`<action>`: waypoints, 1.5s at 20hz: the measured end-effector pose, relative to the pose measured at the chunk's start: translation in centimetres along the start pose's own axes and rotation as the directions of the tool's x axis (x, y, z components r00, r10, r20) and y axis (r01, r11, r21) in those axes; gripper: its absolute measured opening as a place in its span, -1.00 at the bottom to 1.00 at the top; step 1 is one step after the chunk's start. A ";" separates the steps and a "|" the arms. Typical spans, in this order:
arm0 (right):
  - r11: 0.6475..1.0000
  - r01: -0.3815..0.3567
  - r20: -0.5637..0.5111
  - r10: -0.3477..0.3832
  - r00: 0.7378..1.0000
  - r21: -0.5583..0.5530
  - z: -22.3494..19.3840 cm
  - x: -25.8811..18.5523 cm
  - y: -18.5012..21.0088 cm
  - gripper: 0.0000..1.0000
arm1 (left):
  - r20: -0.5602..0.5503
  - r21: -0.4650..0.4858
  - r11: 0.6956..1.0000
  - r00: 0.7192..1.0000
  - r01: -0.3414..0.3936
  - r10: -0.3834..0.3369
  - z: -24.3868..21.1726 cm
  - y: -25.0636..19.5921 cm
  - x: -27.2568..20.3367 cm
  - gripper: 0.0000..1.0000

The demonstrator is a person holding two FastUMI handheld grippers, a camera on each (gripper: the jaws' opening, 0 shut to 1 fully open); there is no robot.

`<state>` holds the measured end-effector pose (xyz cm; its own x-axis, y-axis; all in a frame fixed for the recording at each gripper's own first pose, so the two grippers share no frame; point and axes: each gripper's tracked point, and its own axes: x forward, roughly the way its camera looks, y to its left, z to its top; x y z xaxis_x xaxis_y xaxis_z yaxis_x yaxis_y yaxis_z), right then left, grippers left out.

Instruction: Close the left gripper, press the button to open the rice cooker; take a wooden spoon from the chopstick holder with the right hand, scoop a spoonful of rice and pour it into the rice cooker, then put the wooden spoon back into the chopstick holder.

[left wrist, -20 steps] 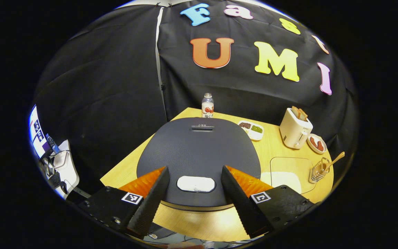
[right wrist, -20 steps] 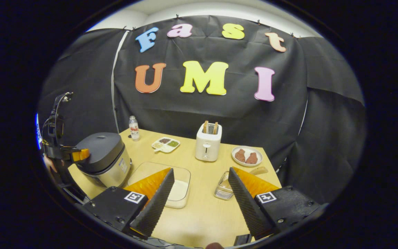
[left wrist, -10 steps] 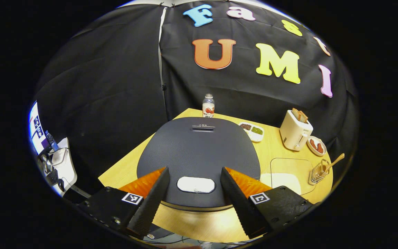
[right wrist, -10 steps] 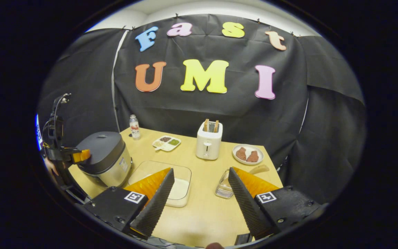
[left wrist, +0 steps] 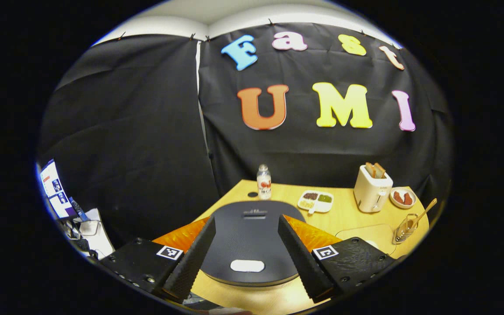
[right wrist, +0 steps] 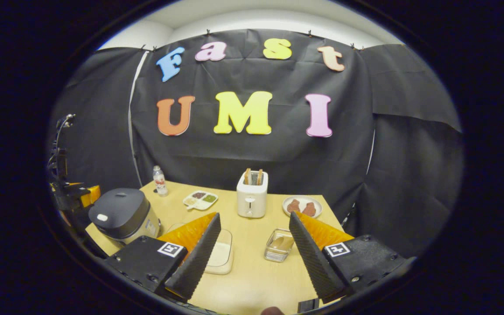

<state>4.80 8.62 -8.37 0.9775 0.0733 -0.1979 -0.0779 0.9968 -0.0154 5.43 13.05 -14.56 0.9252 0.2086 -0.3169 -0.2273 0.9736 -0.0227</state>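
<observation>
The cooker (left wrist: 247, 238) sits low in the middle of the left gripper view, lid shut, its pale button (left wrist: 247, 265) near the bottom edge between my left gripper's (left wrist: 246, 250) two spread fingers, which hold nothing and do not touch it. At the right of that view the spoon (left wrist: 425, 208) leans in the holder (left wrist: 404, 223), just beside the rice dish (left wrist: 365, 234); a toaster (left wrist: 372, 189), a plate (left wrist: 402, 197), a tray (left wrist: 315, 201) and a bottle (left wrist: 264, 182) line the table's (left wrist: 344, 216) far side. In the right gripper view my right gripper (right wrist: 254, 245) is wide open and empty above the table (right wrist: 256, 280), with the holder (right wrist: 279, 245) between its fingers, the dish (right wrist: 220, 256) at lower centre and the cooker (right wrist: 120, 215) at lower left, my left gripper (right wrist: 86, 195) just beyond it.
</observation>
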 end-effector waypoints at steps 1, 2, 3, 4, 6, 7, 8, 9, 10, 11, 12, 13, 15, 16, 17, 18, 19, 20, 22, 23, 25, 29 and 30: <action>1.000 0.009 0.026 -0.009 1.000 0.001 1.1 -0.2 -0.3 1.00 | 0.053 0.023 1.000 0.999 0.004 -0.005 2.0 -0.3 -0.9 0.87; 1.000 0.013 0.048 -0.013 0.999 0.004 2.1 -0.6 -0.4 1.00 | 0.111 0.044 0.999 0.994 0.004 -0.009 3.8 -0.6 -1.9 0.86; 1.000 0.016 0.069 -0.017 0.997 0.008 3.1 -1.1 -0.7 0.97 | 0.161 0.064 0.998 0.987 0.017 -0.027 5.5 -1.2 -2.7 0.86; 1.000 0.022 0.095 -0.023 0.995 0.014 4.1 -1.6 -0.8 0.97 | 0.208 0.066 0.997 0.977 0.028 -0.041 7.6 -1.5 -4.3 0.85; 0.999 0.030 0.145 -0.032 0.989 0.017 6.1 -2.9 -1.2 1.00 | 0.265 0.053 0.997 0.961 0.062 -0.074 10.2 -2.9 -6.7 0.81; 0.999 0.034 0.166 -0.036 0.986 0.015 7.0 -3.6 -1.4 1.00 | 0.291 0.049 0.996 0.953 0.068 -0.079 11.1 -3.1 -7.7 0.81; 0.999 0.033 0.199 -0.036 0.979 0.016 8.1 -4.5 -1.5 0.97 | 0.322 0.054 0.996 0.943 0.076 -0.090 12.3 -3.2 -8.9 0.82; 0.999 0.033 0.218 -0.036 0.975 0.016 8.9 -5.2 -1.8 1.00 | 0.357 0.055 0.995 0.929 0.081 -0.096 13.3 -3.4 -10.0 0.75; 0.999 0.031 0.241 -0.035 0.970 0.017 9.5 -6.1 -1.8 0.97 | 0.376 0.057 0.994 0.920 0.095 -0.109 13.7 -3.2 -10.8 0.76; 0.999 0.031 0.254 -0.035 0.967 0.019 9.9 -6.8 -2.1 1.00 | 0.383 0.053 0.993 0.916 0.103 -0.116 13.8 -3.5 -11.5 0.84; 0.999 0.028 0.260 -0.032 0.965 0.021 9.9 -7.3 -2.2 1.00 | 0.385 0.049 0.993 0.915 0.111 -0.121 14.0 -3.6 -12.0 0.77; 0.999 0.028 0.266 -0.035 0.963 0.028 9.9 -7.7 -2.4 1.00 | 0.386 0.049 0.993 0.915 0.108 -0.118 14.1 -3.5 -12.4 0.84; 0.999 0.027 0.260 -0.035 0.965 0.033 9.6 -8.1 -2.8 1.00 | 0.399 0.048 0.993 0.909 0.113 -0.122 14.2 -3.4 -12.9 0.84; 0.999 0.030 0.262 -0.040 0.964 0.041 9.6 -8.3 -3.1 1.00 | 0.395 0.051 0.992 0.910 0.113 -0.124 14.1 -3.6 -13.3 0.85; 0.999 0.026 0.257 -0.037 0.966 0.044 9.5 -8.3 -3.1 1.00 | 0.402 0.058 0.993 0.908 0.106 -0.121 14.2 -3.5 -13.5 0.84; 0.999 0.025 0.258 -0.036 0.966 0.047 9.5 -8.2 -3.2 0.97 | 0.394 0.064 0.992 0.910 0.110 -0.126 13.9 -3.6 -13.5 0.85; 0.999 0.027 0.251 -0.038 0.967 0.045 9.4 -8.2 -3.3 0.97 | 0.389 0.066 0.991 0.912 0.116 -0.132 13.7 -3.8 -13.5 0.84; 0.999 0.026 0.246 -0.036 0.969 0.044 9.2 -8.2 -3.3 1.00 | 0.381 0.066 0.991 0.915 0.114 -0.131 13.6 -3.8 -13.5 0.84; 0.999 0.018 0.243 -0.028 0.970 0.045 9.3 -8.0 -3.0 0.97 | 0.371 0.060 0.992 0.920 0.109 -0.123 13.4 -3.6 -13.5 0.86; 0.999 0.015 0.246 -0.025 0.969 0.040 9.5 -8.0 -3.0 0.97 | 0.370 0.055 0.993 0.921 0.106 -0.119 13.3 -3.3 -13.4 0.86; 0.999 0.016 0.247 -0.023 0.969 0.032 9.5 -8.0 -3.0 1.00 | 0.358 0.051 0.994 0.927 0.101 -0.113 13.1 -3.2 -13.1 0.86; 0.999 0.012 0.245 -0.019 0.969 0.031 9.6 -8.0 -2.7 0.99 | 0.345 0.040 0.995 0.933 0.091 -0.099 12.7 -2.7 -13.1 0.87; 0.999 0.012 0.248 -0.019 0.969 0.031 9.7 -7.9 -2.7 0.97 | 0.342 0.040 0.995 0.934 0.093 -0.101 12.6 -2.8 -13.1 0.87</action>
<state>-0.80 5.68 2.76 0.9969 0.0598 0.0513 -0.0605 0.9981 0.0124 -2.20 8.77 1.60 0.9912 0.1288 0.0306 -0.1284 0.9916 -0.0142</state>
